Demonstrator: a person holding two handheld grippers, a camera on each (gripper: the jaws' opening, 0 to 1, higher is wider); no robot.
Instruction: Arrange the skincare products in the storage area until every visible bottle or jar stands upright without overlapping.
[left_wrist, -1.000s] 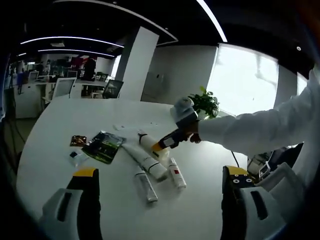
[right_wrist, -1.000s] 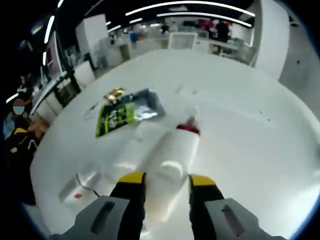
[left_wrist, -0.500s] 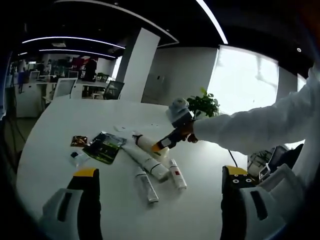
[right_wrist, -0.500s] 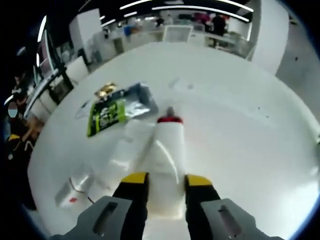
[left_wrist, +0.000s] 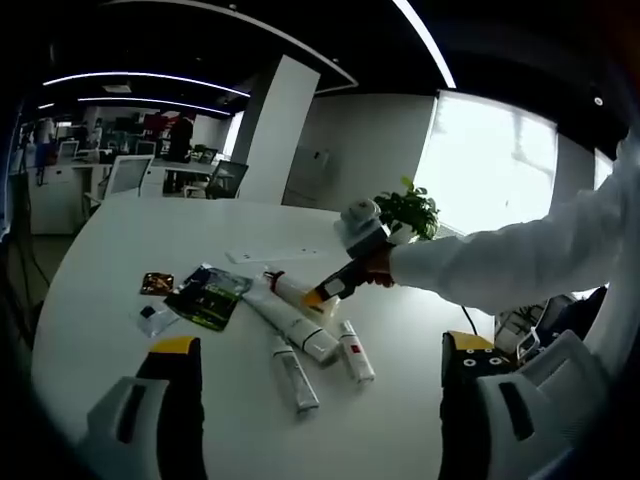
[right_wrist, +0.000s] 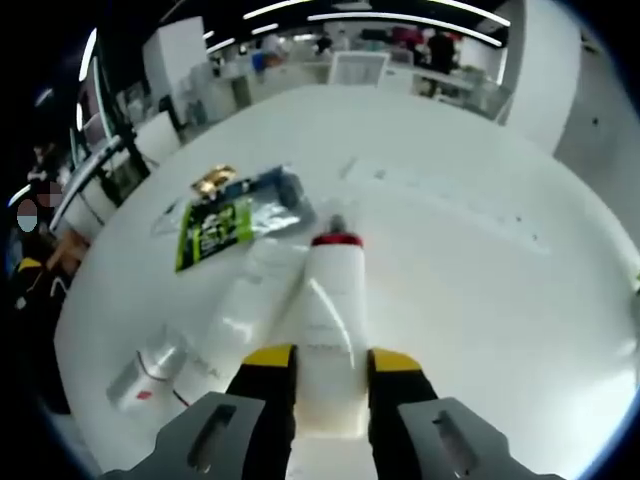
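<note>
My right gripper (right_wrist: 330, 358) is shut on a white bottle (right_wrist: 328, 295) with a red ring at its cap, which points away from me low over the white table (right_wrist: 480, 260). In the left gripper view the same right gripper (left_wrist: 330, 288), held by a hand in a white sleeve, grips that bottle (left_wrist: 285, 290) near a large white tube (left_wrist: 295, 322). Two small tubes (left_wrist: 296, 375) (left_wrist: 354, 350) lie flat beside it. My left gripper (left_wrist: 320, 345) hangs open nearer than the products, with nothing between its fingers.
A green sachet (left_wrist: 208, 293), a small brown sachet (left_wrist: 156, 283) and a clear packet (left_wrist: 155, 318) lie left of the tubes. A potted plant (left_wrist: 408, 208) stands at the table's far side. Office desks and chairs fill the background.
My right gripper has swung the bottle so it points straight ahead and has shifted it slightly left over the table. The left gripper has stayed open and still.
</note>
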